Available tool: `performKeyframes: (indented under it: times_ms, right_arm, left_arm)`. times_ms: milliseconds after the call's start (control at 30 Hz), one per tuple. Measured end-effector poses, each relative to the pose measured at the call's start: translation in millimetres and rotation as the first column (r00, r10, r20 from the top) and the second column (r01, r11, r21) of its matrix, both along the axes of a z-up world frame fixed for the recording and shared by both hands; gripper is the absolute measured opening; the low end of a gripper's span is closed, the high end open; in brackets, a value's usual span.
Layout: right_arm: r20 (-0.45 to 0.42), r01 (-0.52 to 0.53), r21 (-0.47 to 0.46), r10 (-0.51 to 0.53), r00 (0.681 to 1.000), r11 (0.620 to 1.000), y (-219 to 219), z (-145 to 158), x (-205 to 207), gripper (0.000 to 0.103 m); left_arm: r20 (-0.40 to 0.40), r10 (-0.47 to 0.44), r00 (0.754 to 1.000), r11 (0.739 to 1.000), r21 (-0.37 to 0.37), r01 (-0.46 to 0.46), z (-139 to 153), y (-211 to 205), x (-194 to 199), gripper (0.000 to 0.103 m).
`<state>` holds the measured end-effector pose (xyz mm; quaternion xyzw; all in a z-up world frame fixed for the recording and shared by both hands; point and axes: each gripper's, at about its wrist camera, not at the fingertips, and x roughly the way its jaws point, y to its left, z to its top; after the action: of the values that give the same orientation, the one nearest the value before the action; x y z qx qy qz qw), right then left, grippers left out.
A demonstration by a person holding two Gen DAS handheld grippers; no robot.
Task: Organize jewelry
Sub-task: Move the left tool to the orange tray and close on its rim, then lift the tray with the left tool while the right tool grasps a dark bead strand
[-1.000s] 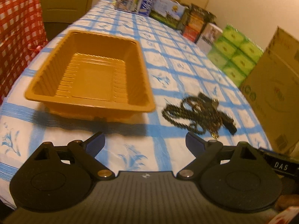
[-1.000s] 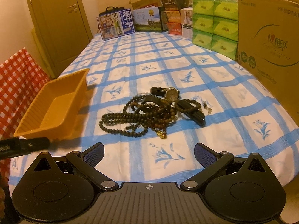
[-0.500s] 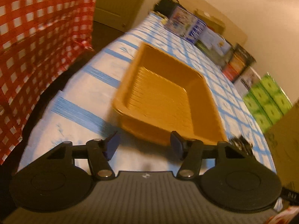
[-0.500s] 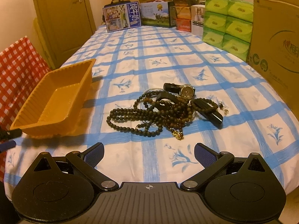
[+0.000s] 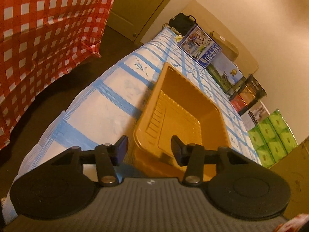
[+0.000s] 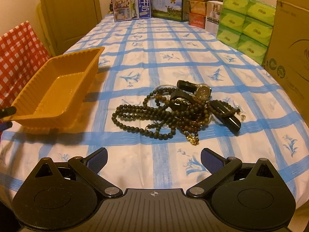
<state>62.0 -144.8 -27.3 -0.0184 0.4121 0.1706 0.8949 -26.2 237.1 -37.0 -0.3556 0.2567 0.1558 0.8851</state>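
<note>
The left gripper (image 5: 148,147) has its jaws closing, and the near corner wall of the orange plastic tray (image 5: 185,116) stands between them: one finger sits outside the tray over the tablecloth (image 5: 108,108), the other finger inside over the ribbed tray floor. The blue pads do not yet press on the wall as far as the left wrist view shows, with a gap visible on each side. Beyond those jaws the tray stretches away, empty, with a row of printed cartons (image 5: 202,48) and stacked green tissue packs (image 5: 272,135) farther off to the right, and a red-and-white checked cloth (image 5: 38,29) off to the left past the table edge. The right gripper (image 6: 154,159) hovers with its jaws spread wide and nothing between them, only the blue-checked cloth under them. Ahead of those jaws and a little to the right lies the jewelry: a tangle of dark bead strands (image 6: 154,116), a wristwatch (image 6: 200,90) with a silver face and black strap at the far side of the heap, a black band (image 6: 227,116) at its right, and a small gold charm (image 6: 193,140) at the near edge. Ahead and well to the left of the right jaws sits the tray (image 6: 58,92), apart from the beads, with the tip of the left gripper (image 6: 6,116) at its near left corner. A large cardboard box (image 6: 291,44) stands at the far right.
</note>
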Motion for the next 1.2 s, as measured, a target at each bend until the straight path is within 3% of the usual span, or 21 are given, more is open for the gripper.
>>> performKeyframes:
  times_ms: [333,733,967,1200]
  right_arm:
    - [-0.022,-0.005,-0.023,0.005,1.000,1.000,6,-9,5,0.102]
    - [-0.027,0.013,-0.008,-0.013,1.000,1.000,-1,-12,9,0.102]
    - [-0.026,0.037,0.009,-0.037,0.999,0.999,-9,-13,11,0.102]
    - [-0.005,0.063,0.061,-0.063,0.998,0.996,-20,-17,15,0.102]
  left_arm:
    - [0.009,0.031,0.999,0.998,-0.056,-0.030,-15,16,20,0.017]
    - [-0.031,0.006,1.000,1.000,-0.023,-0.007,-16,13,27,0.010]
    - [-0.069,-0.024,0.997,0.994,0.101,0.031,1,-1,29,0.008]
    - [-0.120,-0.080,0.989,0.957,0.267,0.110,28,-20,38,0.008]
